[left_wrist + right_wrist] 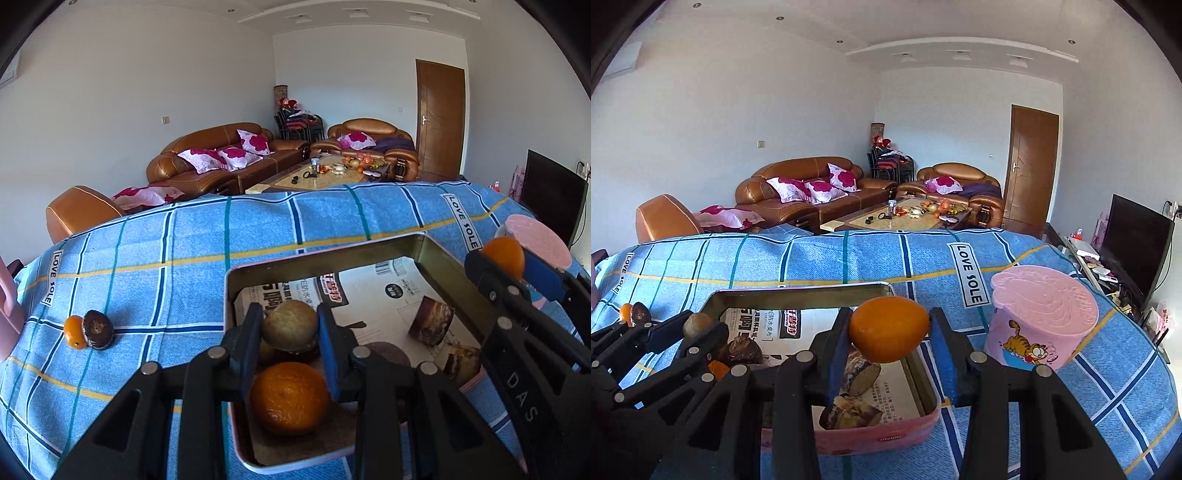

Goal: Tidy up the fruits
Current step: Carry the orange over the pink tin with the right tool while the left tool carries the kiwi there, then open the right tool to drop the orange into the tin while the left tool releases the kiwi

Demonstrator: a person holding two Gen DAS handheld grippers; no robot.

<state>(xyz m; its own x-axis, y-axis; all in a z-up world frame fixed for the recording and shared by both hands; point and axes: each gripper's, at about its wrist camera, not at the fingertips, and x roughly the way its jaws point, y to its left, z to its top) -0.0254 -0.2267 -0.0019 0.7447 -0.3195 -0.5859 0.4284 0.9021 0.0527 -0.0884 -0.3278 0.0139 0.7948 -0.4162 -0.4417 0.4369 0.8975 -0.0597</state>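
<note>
Black linkage bars fill the bottom of both wrist views, leading up to blue-padded fingers. Between the pads of the left gripper [290,325] sits a round yellowish-brown fruit [290,324], pinched on both sides and held over the near end of a shallow rectangular metal tin with a pink outer wall [321,254]. Below that fruit, inside the tin, lies a large round orange [290,397], with a dark brown fruit [388,352] just beside it; printed paper with cake pictures [391,295] lines the tin floor. The right gripper [890,332] clamps a smooth orange citrus fruit [889,329] between its pads, above the right part of the same tin [798,290]; in the left wrist view this gripper [504,258] shows at the far right edge of the tin. On the blue checked tablecloth marked "LOVE SOLE" [147,266], well to the left of the tin, a small orange fruit [73,331] touches a dark brown wrinkled fruit [98,329]. A pink plastic cup with a cartoon cat and a pink lid [1039,317] stands just right of the tin. Beyond the table are brown leather sofas with pink floral cushions [809,184], a low coffee table [908,218], a brown door [1028,162] and a dark television [1137,240].
</note>
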